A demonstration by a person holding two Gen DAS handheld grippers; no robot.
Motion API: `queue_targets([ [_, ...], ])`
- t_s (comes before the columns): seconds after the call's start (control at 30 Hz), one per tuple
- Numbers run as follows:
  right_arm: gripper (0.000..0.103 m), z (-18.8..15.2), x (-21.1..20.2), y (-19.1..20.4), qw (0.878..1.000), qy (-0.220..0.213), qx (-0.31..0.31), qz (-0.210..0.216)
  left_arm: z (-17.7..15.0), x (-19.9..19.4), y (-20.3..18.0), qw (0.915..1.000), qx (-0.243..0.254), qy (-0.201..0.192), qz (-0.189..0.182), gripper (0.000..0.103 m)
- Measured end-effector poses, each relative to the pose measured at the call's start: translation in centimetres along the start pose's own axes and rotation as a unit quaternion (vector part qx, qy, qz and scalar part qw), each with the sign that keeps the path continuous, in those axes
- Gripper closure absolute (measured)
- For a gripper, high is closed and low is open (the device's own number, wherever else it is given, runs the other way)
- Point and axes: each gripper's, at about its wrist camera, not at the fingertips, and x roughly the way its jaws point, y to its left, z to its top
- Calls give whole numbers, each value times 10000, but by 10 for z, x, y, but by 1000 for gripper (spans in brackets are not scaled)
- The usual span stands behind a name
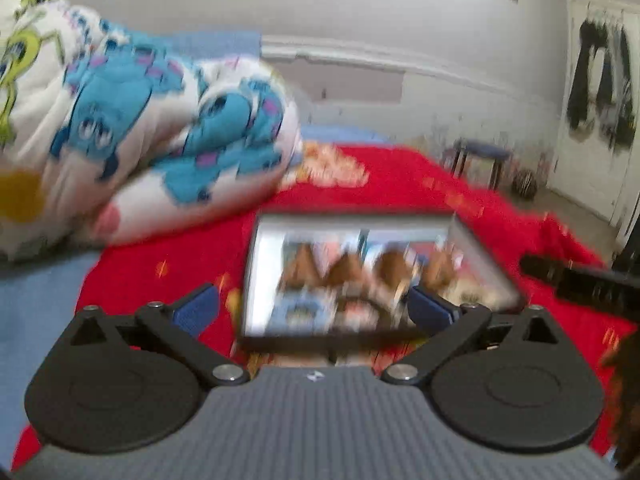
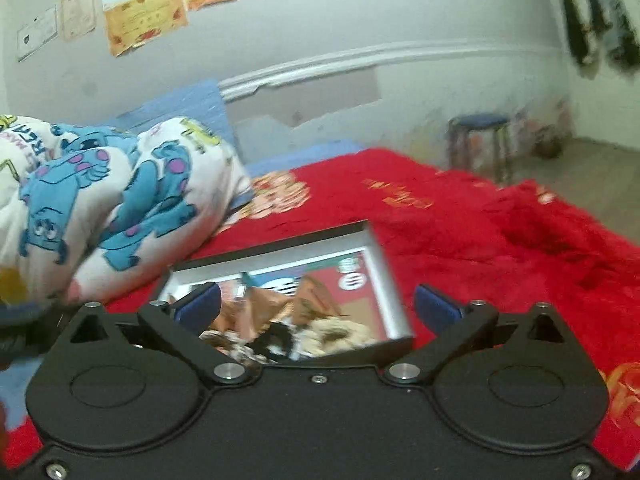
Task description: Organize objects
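Observation:
A picture in a black frame (image 1: 360,276) lies flat on the red blanket (image 1: 400,184), blurred in the left wrist view. My left gripper (image 1: 314,308) hovers over its near edge with the jaws wide open; the blue pads (image 1: 196,308) touch nothing. In the right wrist view the same framed picture (image 2: 304,280) lies tilted on the red blanket (image 2: 480,232), just beyond my right gripper (image 2: 318,306). That gripper is also wide open and its fingertips (image 2: 436,306) hold nothing. A black part at the right edge (image 1: 580,280) looks like the other gripper.
A bundled white quilt with blue monster prints (image 1: 140,128) (image 2: 112,200) sits left of the frame on a blue sheet (image 1: 36,300). Beyond the bed stand a blue-topped stool (image 2: 478,140) and a grey wall with posters (image 2: 144,16). Dark clothes (image 1: 600,80) hang at the right.

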Motion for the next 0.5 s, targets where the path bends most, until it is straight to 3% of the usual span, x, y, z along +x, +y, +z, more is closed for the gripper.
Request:
queue_targets([
  [0.1,0,-11,2,9,9980,219,-548,-208,-17,15,-1,9984,83,524,187,0],
  [0.2,0,-25,0,13,9971,169,-663,-343,-28,30,-3,9949,53,909,423,0],
  [0.37,0,-47,4,11,9944,553,-796,-421,-37,34,-7,9933,53,1053,471,0],
  [0.5,0,-54,10,16,9914,767,-964,-452,-45,35,-4,9906,-335,1283,340,0],
])
